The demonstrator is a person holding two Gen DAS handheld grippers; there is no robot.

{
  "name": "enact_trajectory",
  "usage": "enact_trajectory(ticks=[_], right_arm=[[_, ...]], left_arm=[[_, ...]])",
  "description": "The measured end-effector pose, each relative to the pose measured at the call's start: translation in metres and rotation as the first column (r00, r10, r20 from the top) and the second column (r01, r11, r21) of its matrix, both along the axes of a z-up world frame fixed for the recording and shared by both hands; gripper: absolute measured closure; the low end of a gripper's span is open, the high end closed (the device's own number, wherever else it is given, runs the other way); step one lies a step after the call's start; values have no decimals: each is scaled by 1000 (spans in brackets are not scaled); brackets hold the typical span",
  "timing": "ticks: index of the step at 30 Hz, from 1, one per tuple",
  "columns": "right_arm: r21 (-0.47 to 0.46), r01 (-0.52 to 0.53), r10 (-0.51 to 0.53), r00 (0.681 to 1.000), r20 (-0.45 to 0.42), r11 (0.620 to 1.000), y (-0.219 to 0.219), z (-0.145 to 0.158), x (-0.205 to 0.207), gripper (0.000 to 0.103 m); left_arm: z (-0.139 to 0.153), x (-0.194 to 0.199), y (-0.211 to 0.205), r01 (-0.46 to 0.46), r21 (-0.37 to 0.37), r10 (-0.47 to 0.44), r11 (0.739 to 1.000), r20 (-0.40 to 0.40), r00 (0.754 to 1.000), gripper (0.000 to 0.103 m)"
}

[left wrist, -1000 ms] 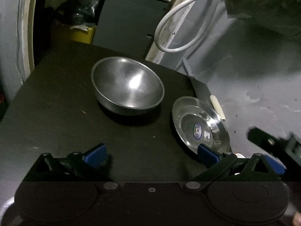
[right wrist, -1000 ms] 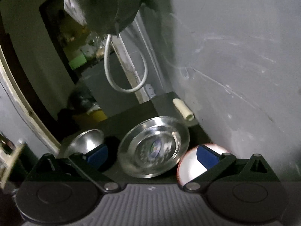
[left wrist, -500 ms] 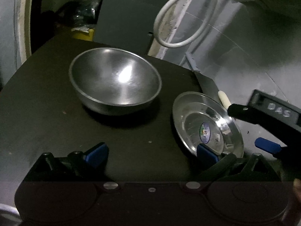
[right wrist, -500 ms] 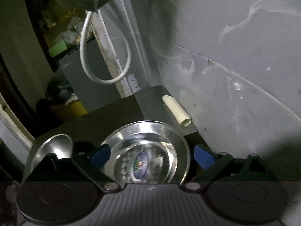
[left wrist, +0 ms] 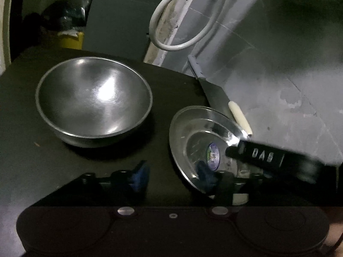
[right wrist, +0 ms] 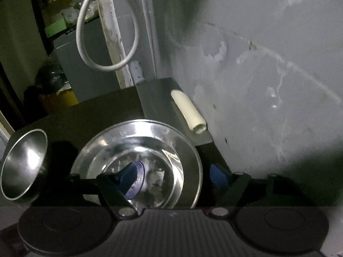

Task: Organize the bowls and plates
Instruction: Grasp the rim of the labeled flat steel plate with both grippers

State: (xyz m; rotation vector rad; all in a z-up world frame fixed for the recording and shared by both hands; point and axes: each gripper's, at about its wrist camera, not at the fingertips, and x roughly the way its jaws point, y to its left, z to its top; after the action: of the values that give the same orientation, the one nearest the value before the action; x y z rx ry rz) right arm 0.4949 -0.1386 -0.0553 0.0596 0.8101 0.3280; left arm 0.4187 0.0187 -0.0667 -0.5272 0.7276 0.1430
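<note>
A large steel bowl (left wrist: 94, 100) sits on the black table, seen at the left in the right wrist view (right wrist: 23, 165). A shiny steel plate (left wrist: 203, 141) with a blue sticker lies to its right, near the table's right edge (right wrist: 141, 162). My left gripper (left wrist: 171, 173) is open, its right pad over the plate's near rim. My right gripper (right wrist: 173, 175) is open, one pad above the plate's middle and one outside its right rim; its finger shows in the left wrist view (left wrist: 263, 156).
A cream tube (right wrist: 189, 112) lies on a grey board (right wrist: 158, 98) by the wall behind the plate. A white cable loop (left wrist: 182, 32) hangs at the back. A yellow container (left wrist: 70, 39) stands beyond the table's far edge.
My right gripper has come down over the plate, its jaws now astride the right rim. My left gripper has narrowed and edged forward toward the plate.
</note>
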Motion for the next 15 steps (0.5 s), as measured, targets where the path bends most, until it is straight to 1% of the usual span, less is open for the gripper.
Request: enact_trajectory(ticks=[1,2,3,4,5,6,8,10,15], right_arm=[[0,3,-3,1000,-12,1000,-1,-2,1,42],[4,1,-1,1000,-21,1000,-2,-4,1,47],[3,-3,3,1000,-21,1000,-3,-5,0,55],[-4,-3,3,1000,-17,1000,-4,-5,0,60],[-7,-6,6,1000,-13,1000,-5,-5,-2,64],[-13,-12,12,1000,-9,1000,-5,-4,-3,75],[-36,-30,30,1000,4,999,-4,-3,-7,75],[-49,-47,48,999,22,998,-4,-1,-12,76],[-46,-72,75,996,50,996,-9,6,-29,77]], left_arm=[[0,2,1,4,-14,-4,1000,-1,1000,65],[-1,4,3,9,-26,-9,1000,-4,1000,69],[-1,5,4,13,-33,-14,999,-6,1000,75],[-1,6,5,21,-40,-21,999,-5,1000,79],[-1,6,6,31,-52,-31,998,-4,1000,85],[-1,5,5,35,-49,-36,998,-3,999,84],[-1,4,4,44,-37,-44,998,-4,999,84],[0,1,6,46,-43,-46,998,-3,999,84],[7,-8,8,53,-40,-52,998,16,999,83]])
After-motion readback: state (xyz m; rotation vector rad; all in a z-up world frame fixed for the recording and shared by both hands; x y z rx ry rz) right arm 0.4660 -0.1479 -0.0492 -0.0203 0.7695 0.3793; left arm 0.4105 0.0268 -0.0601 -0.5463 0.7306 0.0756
